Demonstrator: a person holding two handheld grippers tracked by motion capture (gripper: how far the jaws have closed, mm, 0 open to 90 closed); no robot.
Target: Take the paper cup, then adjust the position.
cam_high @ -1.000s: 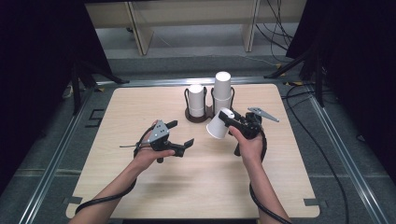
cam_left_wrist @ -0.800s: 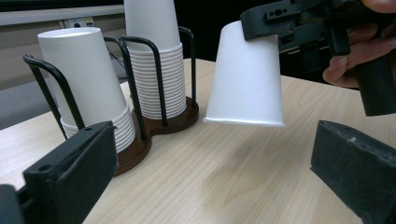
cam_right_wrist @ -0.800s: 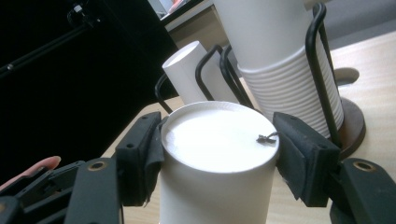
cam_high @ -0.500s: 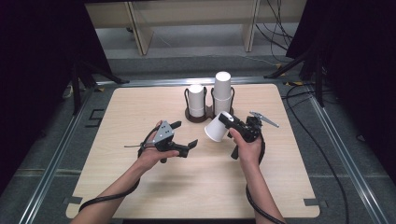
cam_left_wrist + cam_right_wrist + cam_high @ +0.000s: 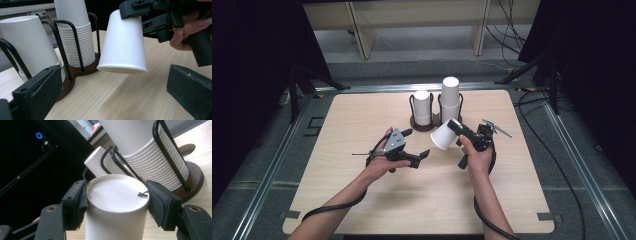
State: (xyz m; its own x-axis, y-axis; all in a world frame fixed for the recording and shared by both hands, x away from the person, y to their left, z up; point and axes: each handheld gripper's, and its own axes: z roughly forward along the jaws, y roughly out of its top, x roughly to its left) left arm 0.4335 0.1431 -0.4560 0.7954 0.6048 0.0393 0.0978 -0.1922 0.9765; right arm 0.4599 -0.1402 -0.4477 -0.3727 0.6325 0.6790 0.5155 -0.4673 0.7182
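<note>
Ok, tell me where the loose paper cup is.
In the high view the paper cup sits right of centre, clamped in the right gripper, just in front of the cup holder.

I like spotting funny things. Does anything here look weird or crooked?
Nothing is spilled or broken. One white paper cup is tilted upside down above the wooden table, clamped near its base by the right gripper, while the other cups stand stacked in the black wire holder.

High view looks down over the tabletop [image 5: 362, 120]; both gripper views sit close, sharing the cup rack [image 5: 82, 67].
</note>
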